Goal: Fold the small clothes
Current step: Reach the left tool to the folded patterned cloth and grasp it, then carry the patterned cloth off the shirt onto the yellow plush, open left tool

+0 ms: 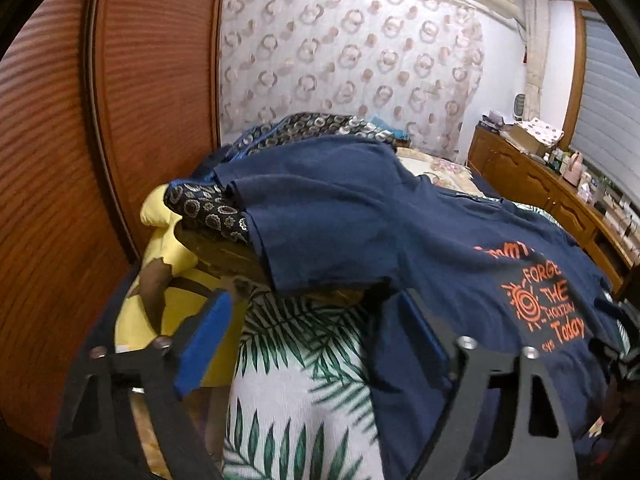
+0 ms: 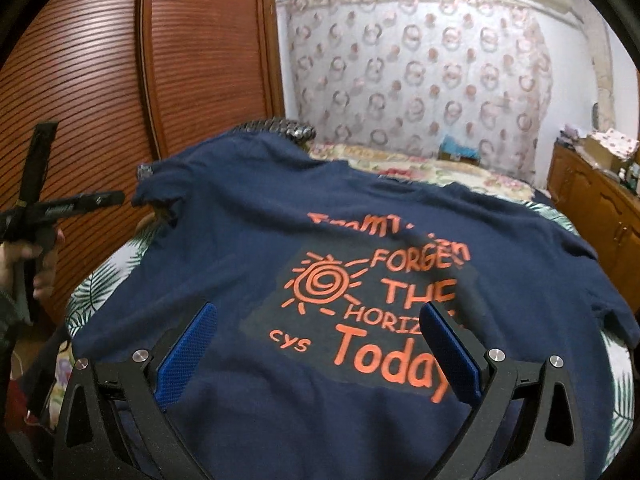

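We see the navy T-shirt spread print-up on the leaf-print bed. Our right gripper hovers above its orange lettering, fingers wide apart, empty. Our left gripper sits at the T-shirt's side edge, fingers apart, gripping nothing.

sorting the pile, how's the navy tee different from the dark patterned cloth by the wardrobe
The navy t-shirt lies spread out flat on the bed; the patterned cloth sits bunched in a heap at the far left.

The t-shirt is plain navy with an orange sun and lettering; the patterned cloth is covered in small pale floral medallions.

The t-shirt's sleeve lies over the patterned cloth, which is partly hidden beneath it.

Both are dark blue fabric, and neither is held.
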Motion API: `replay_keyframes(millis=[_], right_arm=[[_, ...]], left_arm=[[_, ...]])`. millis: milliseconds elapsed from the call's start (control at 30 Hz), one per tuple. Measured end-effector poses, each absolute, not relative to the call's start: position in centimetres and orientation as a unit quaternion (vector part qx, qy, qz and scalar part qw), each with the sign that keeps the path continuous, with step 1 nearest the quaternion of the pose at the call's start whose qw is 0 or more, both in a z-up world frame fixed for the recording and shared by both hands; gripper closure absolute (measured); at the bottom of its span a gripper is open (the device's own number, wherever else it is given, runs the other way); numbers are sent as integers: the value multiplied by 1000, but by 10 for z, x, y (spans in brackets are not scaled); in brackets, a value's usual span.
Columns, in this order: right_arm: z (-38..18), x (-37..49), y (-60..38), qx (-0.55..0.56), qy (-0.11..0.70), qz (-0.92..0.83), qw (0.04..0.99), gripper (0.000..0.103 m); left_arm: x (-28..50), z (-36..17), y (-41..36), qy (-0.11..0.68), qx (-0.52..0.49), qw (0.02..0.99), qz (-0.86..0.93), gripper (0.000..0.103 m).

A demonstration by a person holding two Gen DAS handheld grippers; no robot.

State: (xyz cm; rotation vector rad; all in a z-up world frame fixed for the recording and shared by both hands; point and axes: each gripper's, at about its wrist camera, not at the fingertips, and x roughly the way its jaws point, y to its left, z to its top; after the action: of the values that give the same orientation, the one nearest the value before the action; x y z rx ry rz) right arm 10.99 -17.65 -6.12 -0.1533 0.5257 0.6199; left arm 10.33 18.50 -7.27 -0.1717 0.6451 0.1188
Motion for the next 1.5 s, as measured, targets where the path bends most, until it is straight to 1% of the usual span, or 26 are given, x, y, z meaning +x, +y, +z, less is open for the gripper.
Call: replay_keyframes(millis=[67,100,233,300,333,400,433,467,567,767,1033,1333,1500], right_arm=[[-59,116,-175,-79,266,309,910,2],[-58,118,-174,-81,268,312,908,2],[-53,125,-173,-93,272,318,903,2],[-54,130,-171,-98,273,321,902,2],[-56,130,-166,-101,271,321,902,2],[-56,131,-165,-105,268,322,902,2],[-57,130,-164,-107,267,323,902,2],[-59,129,-163,-107,267,323,902,2],[-60,130,-161,-106,267,324,902,2],[-63,128,-153,-105,265,325,902,2],[-66,131,-154,-94,268,326,902,2],[-67,133,-154,-84,269,325,903,2],[-68,134,-160,-70,266,320,907,2]], left_arm=[[112,-76,192,322,-98,940,53,32],[117,-78,196,324,-106,939,48,37],[137,-87,206,346,-110,930,52,40],[141,-88,207,350,-106,929,54,58],[141,-87,206,350,-104,929,54,63],[137,-83,204,343,-93,933,57,79],[135,-81,202,340,-86,934,59,84],[133,-79,200,338,-80,936,59,91],[130,-72,196,334,-74,938,49,99],[130,-48,190,314,-61,947,38,102],[151,-18,159,299,-25,954,7,102],[167,11,88,295,10,953,-75,103],[169,1,39,316,32,939,-136,102]])
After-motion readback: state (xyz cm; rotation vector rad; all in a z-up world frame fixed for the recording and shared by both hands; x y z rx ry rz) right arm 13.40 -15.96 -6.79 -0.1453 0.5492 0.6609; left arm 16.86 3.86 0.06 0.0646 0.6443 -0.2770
